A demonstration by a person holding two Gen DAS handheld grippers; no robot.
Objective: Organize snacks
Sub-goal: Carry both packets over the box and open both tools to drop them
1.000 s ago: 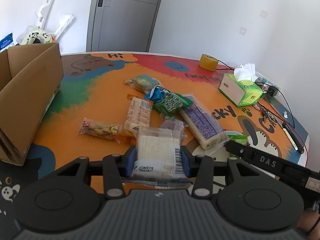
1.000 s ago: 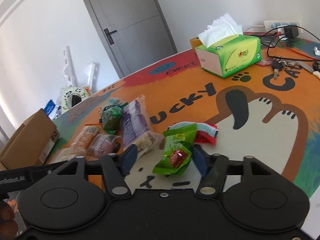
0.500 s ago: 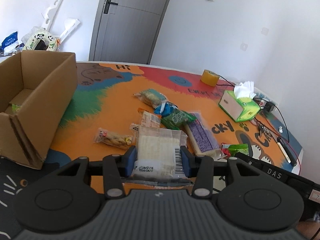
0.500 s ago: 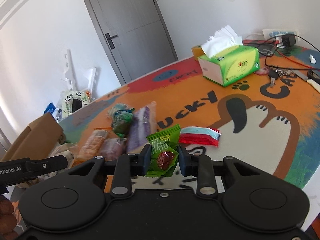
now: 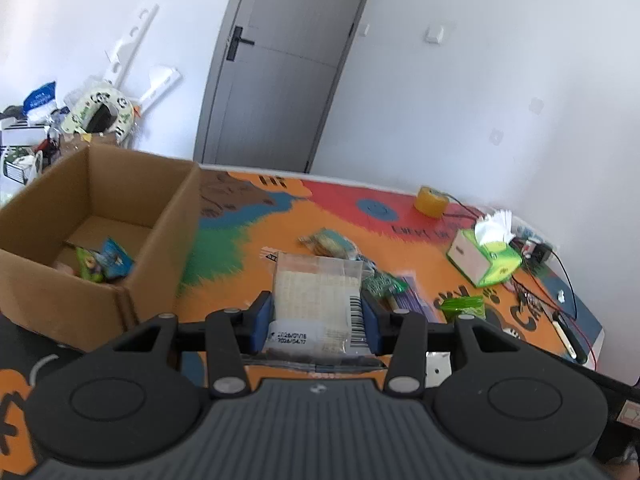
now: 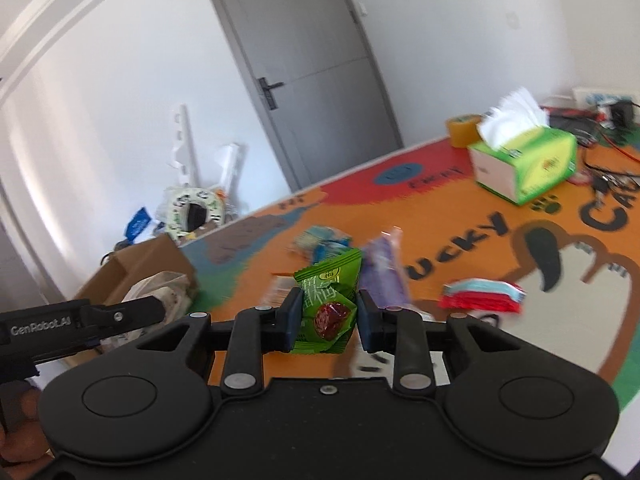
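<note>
My left gripper (image 5: 316,326) is shut on a clear pack of pale crackers (image 5: 316,292), held above the table to the right of an open cardboard box (image 5: 168,248). A few snack packets (image 5: 100,262) lie inside the box. My right gripper (image 6: 327,320) is shut on a green packet with a red fruit picture (image 6: 326,300), lifted off the colourful table (image 6: 460,240). On the table stay a purple pack (image 6: 384,276), a red packet (image 6: 480,298) and a bluish pack (image 6: 320,240). The box (image 6: 136,268) lies far left in the right wrist view.
A green tissue box (image 5: 486,258), a yellow tape roll (image 5: 430,202) and tangled cables (image 5: 560,284) occupy the table's far right. A grey door (image 5: 280,72) and white clutter (image 5: 100,116) stand behind the box.
My right gripper shut on the green packet and lifted it. Both grippers rose; the left one carried the cracker pack toward the box, whose inside now shows.
</note>
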